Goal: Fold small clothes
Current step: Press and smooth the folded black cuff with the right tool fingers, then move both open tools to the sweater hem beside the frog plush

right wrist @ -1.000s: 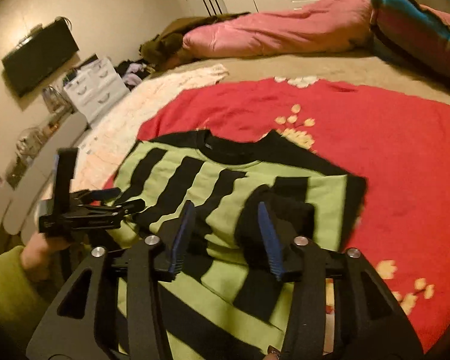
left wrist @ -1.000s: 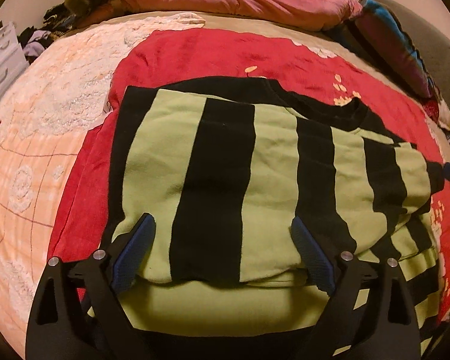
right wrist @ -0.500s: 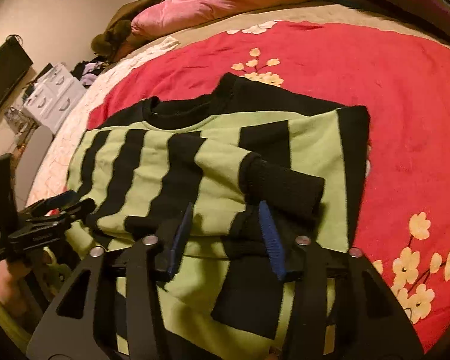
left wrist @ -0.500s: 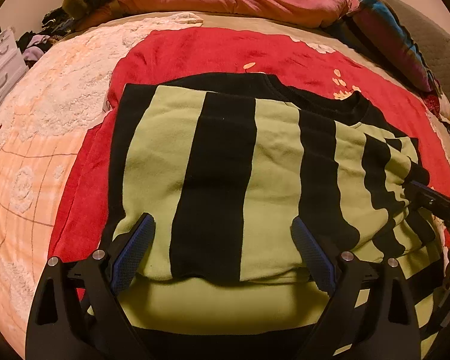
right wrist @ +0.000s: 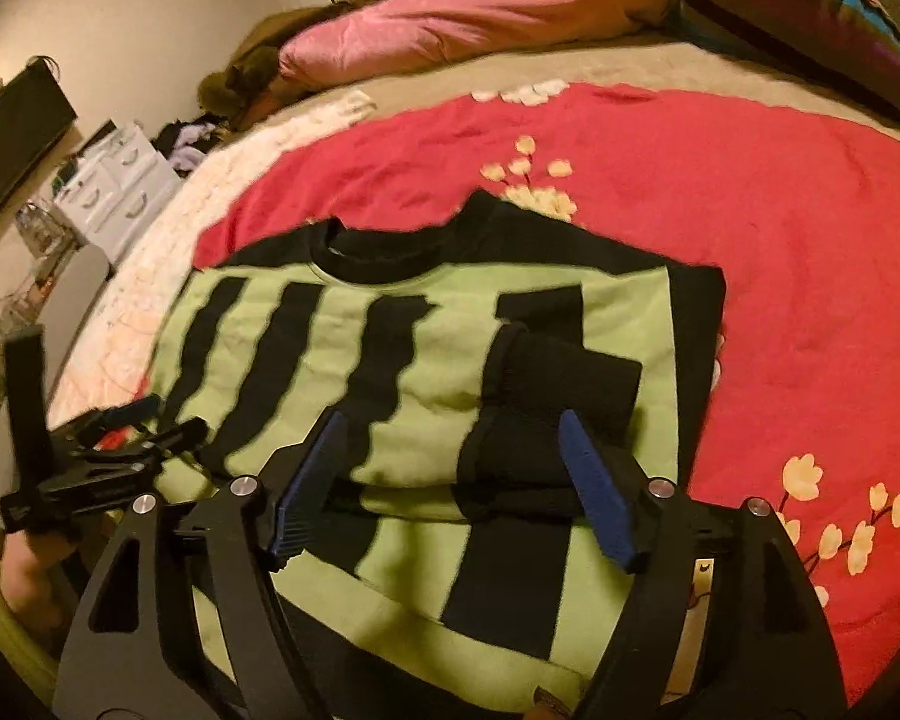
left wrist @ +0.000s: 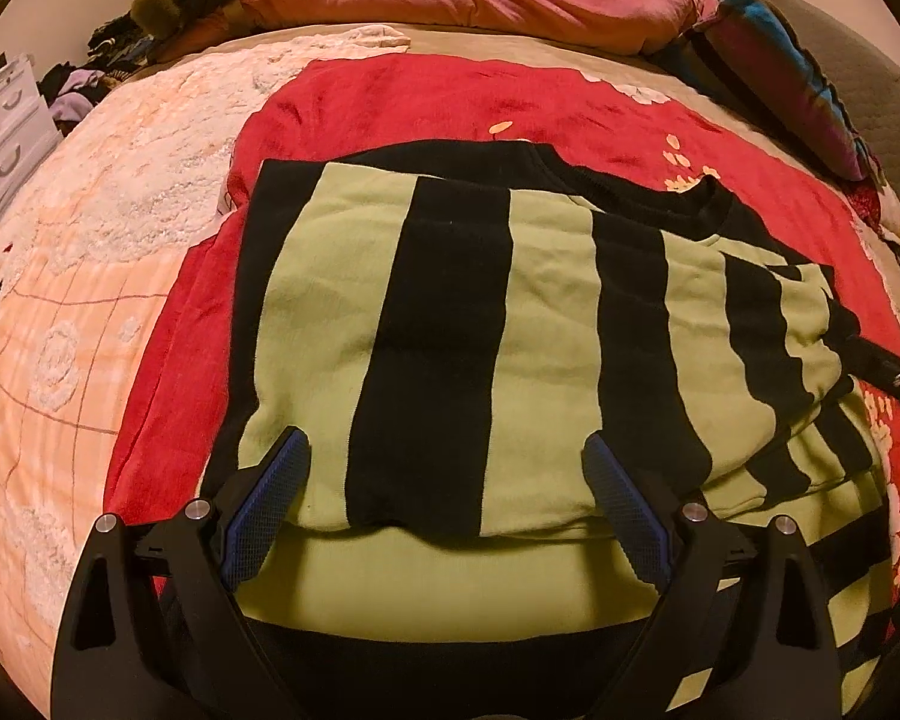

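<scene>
Lowered and just spread, right gripper releases sleeve cuff onto half-folded sweater; left gripper fingers released.

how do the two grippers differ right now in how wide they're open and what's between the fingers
The left gripper is spread wide over the folded edge of the striped sweater; the right gripper, narrower, has just been opening and stands around the black cuff. Left sits at the side edge, right near the folded-in sleeve. Both are open, gripping nothing.
</scene>
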Motion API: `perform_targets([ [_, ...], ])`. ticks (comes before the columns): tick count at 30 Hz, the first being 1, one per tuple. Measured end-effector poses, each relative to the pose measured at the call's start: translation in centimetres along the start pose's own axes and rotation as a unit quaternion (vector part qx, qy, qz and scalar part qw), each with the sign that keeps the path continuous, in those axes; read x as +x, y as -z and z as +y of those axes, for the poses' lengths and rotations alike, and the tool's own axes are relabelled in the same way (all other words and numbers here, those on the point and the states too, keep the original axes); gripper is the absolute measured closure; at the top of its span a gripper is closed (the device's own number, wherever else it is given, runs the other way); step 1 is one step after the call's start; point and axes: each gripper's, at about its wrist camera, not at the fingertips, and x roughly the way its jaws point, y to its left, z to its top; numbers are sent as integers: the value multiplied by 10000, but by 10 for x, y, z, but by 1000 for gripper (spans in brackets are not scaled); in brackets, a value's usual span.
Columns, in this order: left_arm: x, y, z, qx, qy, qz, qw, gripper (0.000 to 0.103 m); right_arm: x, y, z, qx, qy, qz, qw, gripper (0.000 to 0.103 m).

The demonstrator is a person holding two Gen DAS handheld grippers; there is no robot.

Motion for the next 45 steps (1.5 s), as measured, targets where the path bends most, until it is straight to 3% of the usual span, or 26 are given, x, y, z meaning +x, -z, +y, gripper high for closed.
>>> perform_targets([
  [10,-9,0,1,13,-28,-36,10000,11,-7,-2,-1,8,-164,-138,9998,31],
  [16,-33,1,7,-147,49,-174,9997,11,-29,-7,8,-10,-250,-404,9989,20],
  [20,-54,1,14,-268,18,-335,9991,5,-44,-8,15,-64,-287,-547,9981,11],
  [30,-101,4,35,-425,-92,-659,9969,4,-74,10,38,-555,64,-799,9952,9],
  [35,-112,11,47,-509,-121,-634,9966,4,-83,14,45,-688,116,-871,9938,9],
  [45,-140,28,67,-557,-210,-745,9954,4,-117,33,51,-596,174,-1110,9919,9],
])
